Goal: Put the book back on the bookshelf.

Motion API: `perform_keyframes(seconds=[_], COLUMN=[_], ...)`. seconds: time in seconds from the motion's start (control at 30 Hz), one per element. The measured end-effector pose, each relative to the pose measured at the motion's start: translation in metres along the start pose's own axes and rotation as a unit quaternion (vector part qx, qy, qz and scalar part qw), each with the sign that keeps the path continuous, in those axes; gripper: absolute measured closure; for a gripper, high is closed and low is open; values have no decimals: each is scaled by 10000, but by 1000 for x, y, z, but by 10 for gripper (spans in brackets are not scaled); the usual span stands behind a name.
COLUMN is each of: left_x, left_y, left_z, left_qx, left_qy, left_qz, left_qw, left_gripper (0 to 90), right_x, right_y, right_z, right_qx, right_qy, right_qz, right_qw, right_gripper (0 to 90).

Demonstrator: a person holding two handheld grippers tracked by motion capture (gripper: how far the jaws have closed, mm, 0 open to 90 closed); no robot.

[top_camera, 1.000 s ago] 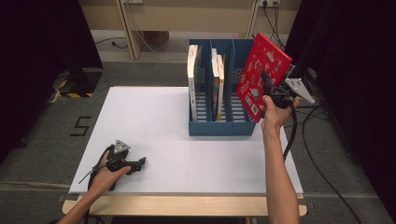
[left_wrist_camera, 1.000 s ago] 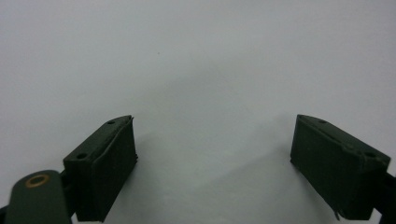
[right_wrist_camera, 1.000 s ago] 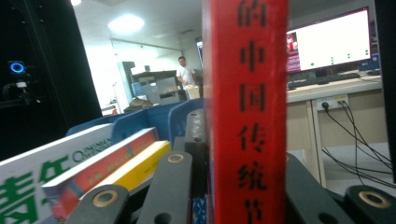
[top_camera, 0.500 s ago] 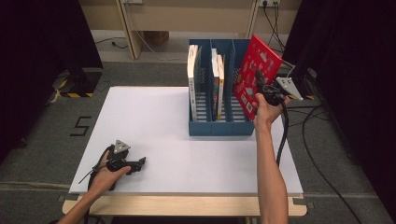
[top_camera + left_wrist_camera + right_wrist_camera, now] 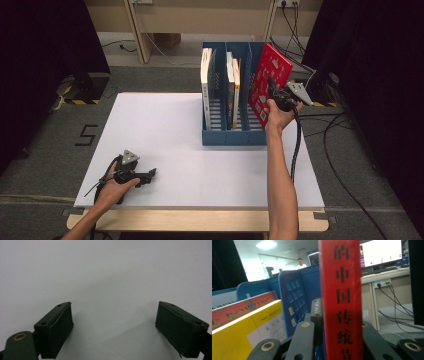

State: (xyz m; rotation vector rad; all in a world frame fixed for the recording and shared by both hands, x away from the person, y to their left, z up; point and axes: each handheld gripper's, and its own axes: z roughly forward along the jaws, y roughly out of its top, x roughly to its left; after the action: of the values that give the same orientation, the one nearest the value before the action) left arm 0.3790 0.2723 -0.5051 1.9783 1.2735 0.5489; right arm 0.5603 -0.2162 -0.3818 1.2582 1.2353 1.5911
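My right gripper (image 5: pixel 272 95) is shut on a red book (image 5: pixel 267 87), held tilted over the rightmost slot of the blue file rack (image 5: pixel 235 137). In the right gripper view the red book's spine (image 5: pixel 340 300) with black characters stands between the jaws, and the rack's blue divider (image 5: pixel 295 297) rises behind it. Several books (image 5: pixel 220 87) stand upright in the rack's other slots. My left gripper (image 5: pixel 150 175) rests on the white table (image 5: pixel 160 130) near the front left, open. Its fingers (image 5: pixel 56 327) stand wide apart over bare table.
The table's front edge has a wooden strip (image 5: pixel 200 220). Cables (image 5: pixel 320 130) lie on the floor to the right of the table. A yellow book (image 5: pixel 247 330) and a red-topped one sit to the left in the right gripper view. Desks and monitors stand behind.
My right hand has carried the red book leftward and down, closer to the rack's right slot. The left hand has stayed still.
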Motion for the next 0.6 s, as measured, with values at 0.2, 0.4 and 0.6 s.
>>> perform_keyframes(seconds=[0.2, 0.4, 0.6], left_x=[0, 0, 0], left_y=[0, 0, 0], left_z=[0, 0, 0], left_qx=[1, 2, 2], left_qy=[0, 1, 1], left_qz=[4, 5, 6], left_qw=[10000, 10000, 10000], left_gripper=[133, 133, 133], right_x=[2, 2, 3], right_y=[-2, -8, -13], right_z=[8, 12, 14], right_qx=[49, 115, 199], right_qy=[-90, -158, -169], right_qz=[-21, -28, -57], right_qw=[9999, 9998, 9996], right_gripper=[785, 783, 782])
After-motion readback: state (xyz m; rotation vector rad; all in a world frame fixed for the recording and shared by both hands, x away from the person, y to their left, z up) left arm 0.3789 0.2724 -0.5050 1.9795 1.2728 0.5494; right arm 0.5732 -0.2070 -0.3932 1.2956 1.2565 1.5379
